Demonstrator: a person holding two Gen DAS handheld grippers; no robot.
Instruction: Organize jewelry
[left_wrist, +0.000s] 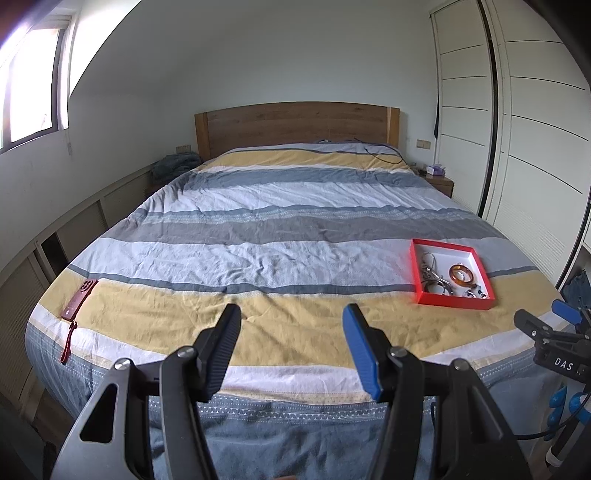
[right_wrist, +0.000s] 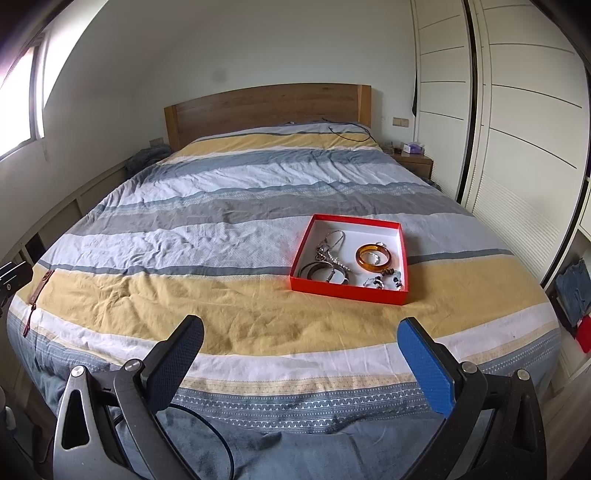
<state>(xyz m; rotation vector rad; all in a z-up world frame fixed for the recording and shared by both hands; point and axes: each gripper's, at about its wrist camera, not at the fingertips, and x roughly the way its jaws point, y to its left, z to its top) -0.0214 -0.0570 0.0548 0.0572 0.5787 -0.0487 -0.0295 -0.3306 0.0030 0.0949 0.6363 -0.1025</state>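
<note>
A striped bed (right_wrist: 258, 206) fills the room, and I stand at its foot with a claw in each hand, both held low over the near edge, a stance that keeps everything on the cover in view.

On the yellow stripe toward my right sits a red tray (right_wrist: 402, 251), white inside and open on top, near enough to the foot to be reached without leaning far. All the jewelry I can see lies in it: chains (right_wrist: 330, 251) heaped on its left side, dark hoops (right_wrist: 317, 270) in the near-left part, an amber bangle (right_wrist: 373, 256) lying flat right of middle, and beads (right_wrist: 388, 280) in the near-right corner. The pieces crowd and partly overlap. By my judgement this fits either a heap waiting to be sorted or a gathering already made into the tray; the scene does not settle which.

A red phone (left_wrist: 79, 299) with a strap rests alone at the far left corner, well apart from the tray.

My left claw (left_wrist: 291, 314) is spread, nothing between its pads. My right claw (right_wrist: 301, 326) gapes wider, also bare, and points just left of the tray.
</note>
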